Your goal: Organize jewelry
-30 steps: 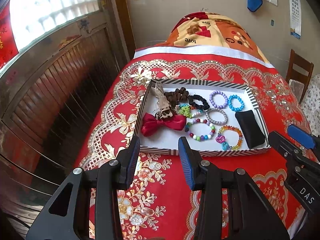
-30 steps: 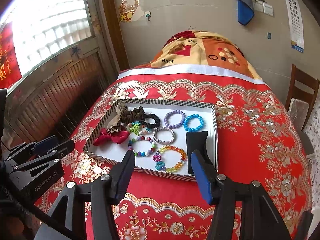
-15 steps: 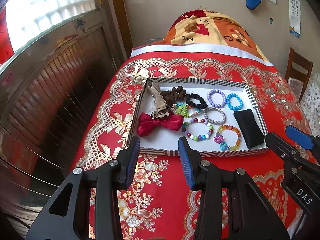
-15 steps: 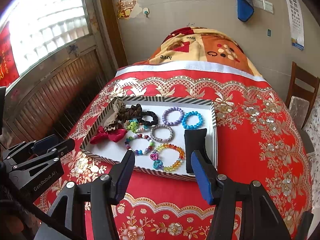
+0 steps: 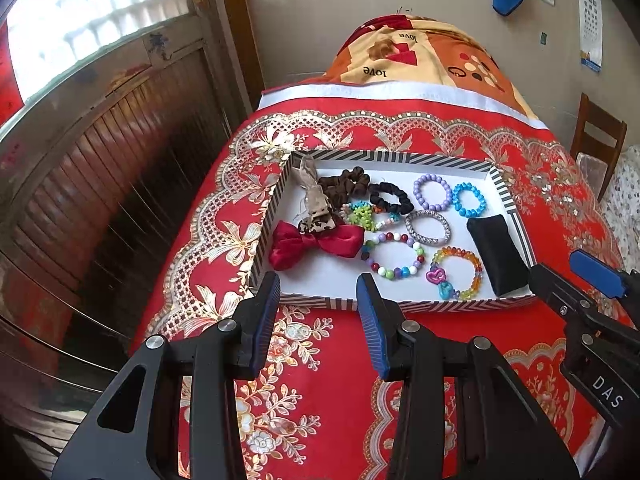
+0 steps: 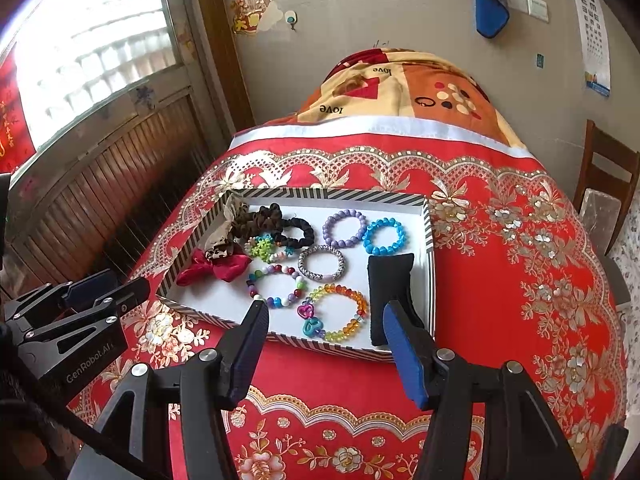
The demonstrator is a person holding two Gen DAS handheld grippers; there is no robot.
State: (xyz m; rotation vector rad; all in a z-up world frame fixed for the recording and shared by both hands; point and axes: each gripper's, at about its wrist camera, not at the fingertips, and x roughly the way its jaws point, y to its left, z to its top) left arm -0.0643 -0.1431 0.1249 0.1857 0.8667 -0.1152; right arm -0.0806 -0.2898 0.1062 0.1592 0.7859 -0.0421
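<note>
A striped-rim white tray [image 5: 384, 157] [image 6: 328, 193] lies on the red cloth. It holds several bead bracelets: purple [image 5: 431, 192], blue [image 5: 469, 200], silver [image 5: 426, 227], mixed-colour [image 5: 394, 255] and a rainbow one with heart charms [image 5: 456, 272]. Also inside are a red bow [image 5: 312, 243], brown and black scrunchies [image 5: 344, 184], and a black cushion [image 5: 496, 254] [image 6: 390, 292]. My left gripper [image 5: 318, 286] hovers open before the tray's near rim, nothing between its fingers. My right gripper [image 6: 322, 316] is open above the tray's near right corner, empty.
A red floral cloth [image 6: 520, 280] covers the table. A folded patterned quilt [image 5: 420, 54] lies at the far end by the wall. A wooden panelled door [image 5: 100, 184] runs along the left. A wooden chair [image 6: 608, 176] stands at the right.
Both views have crept slightly nearer the tray and tilted a little. The grippers' openings look unchanged and nothing in the tray has moved.
</note>
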